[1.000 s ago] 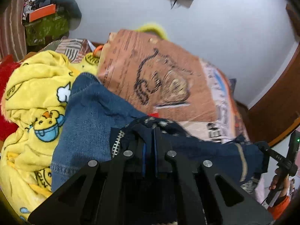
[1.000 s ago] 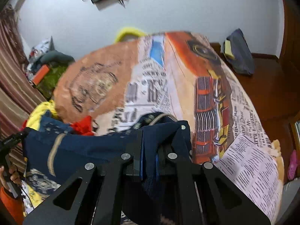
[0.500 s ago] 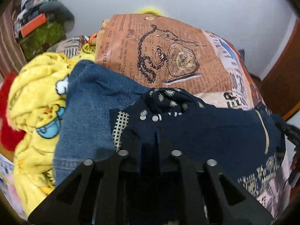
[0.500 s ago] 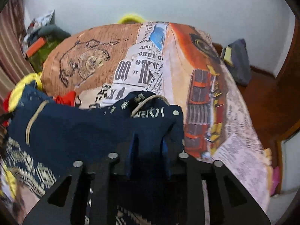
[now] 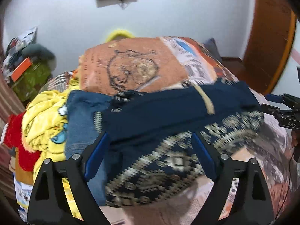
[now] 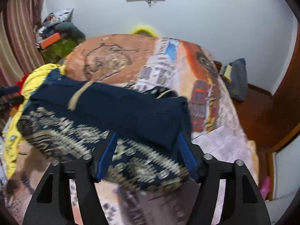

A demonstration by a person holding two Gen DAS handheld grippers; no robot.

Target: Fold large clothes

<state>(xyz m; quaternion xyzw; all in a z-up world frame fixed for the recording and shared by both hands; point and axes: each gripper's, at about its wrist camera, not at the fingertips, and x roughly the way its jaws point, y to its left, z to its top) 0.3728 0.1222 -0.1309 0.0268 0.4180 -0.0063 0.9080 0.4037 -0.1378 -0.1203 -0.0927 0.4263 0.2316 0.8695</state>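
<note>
Left wrist view: both hand-held grippers, left (image 5: 150, 153) and right (image 6: 148, 155), gape wide, gripping nothing; navy garment (image 5: 168, 112) lies folded near the bed's (image 5: 135, 60) front edge; next, regrasp for another fold.

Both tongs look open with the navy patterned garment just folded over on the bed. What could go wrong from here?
1. The navy garment is motion-blurred with the left tongs and right tongs open around it, so the fresh fold may slump or land skewed.
2. Its left end overlaps the denim piece beside the yellow blanket; the next grasp could snag those too.
3. Open fingers withdrawing could drag the top layer.
</note>
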